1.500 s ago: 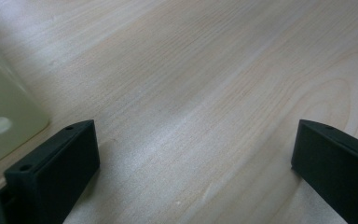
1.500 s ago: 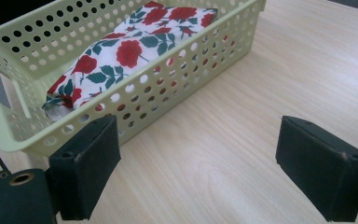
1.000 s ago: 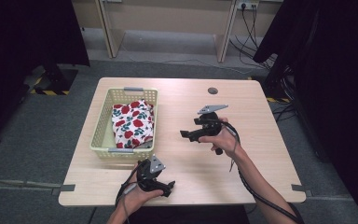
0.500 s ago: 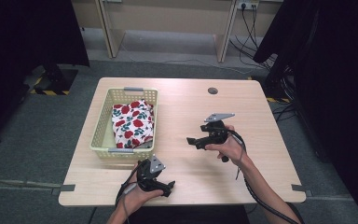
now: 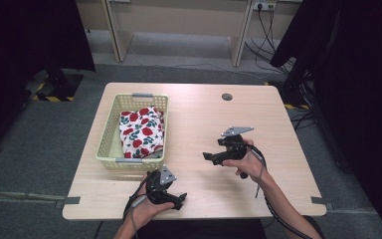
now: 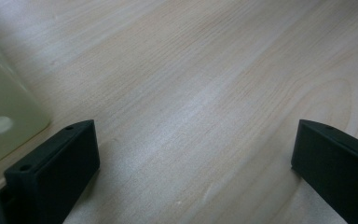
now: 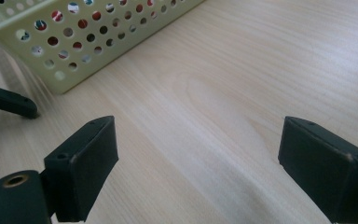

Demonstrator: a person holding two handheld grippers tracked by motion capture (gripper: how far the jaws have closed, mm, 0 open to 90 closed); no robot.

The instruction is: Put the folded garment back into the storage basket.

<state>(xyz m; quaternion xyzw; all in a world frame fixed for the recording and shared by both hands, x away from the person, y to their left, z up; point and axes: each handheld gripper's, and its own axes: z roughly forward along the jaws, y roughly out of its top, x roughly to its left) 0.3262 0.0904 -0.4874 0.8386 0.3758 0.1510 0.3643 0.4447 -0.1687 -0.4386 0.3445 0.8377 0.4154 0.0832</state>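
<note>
Basket (image 5: 110,130) lies lengthwise front-to-back, floral cloth (image 5: 141,132) folded along it.

My high view looks down on the whole tabletop (image 5: 199,124); both gripper views skim it closely, sharing the basket (image 7: 98,42).

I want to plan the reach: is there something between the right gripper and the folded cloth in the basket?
Yes. The basket's perforated side wall stands between the open right gripper and the flowered cloth. The table between gripper and basket is bare, so a reach from above looks free.
</note>
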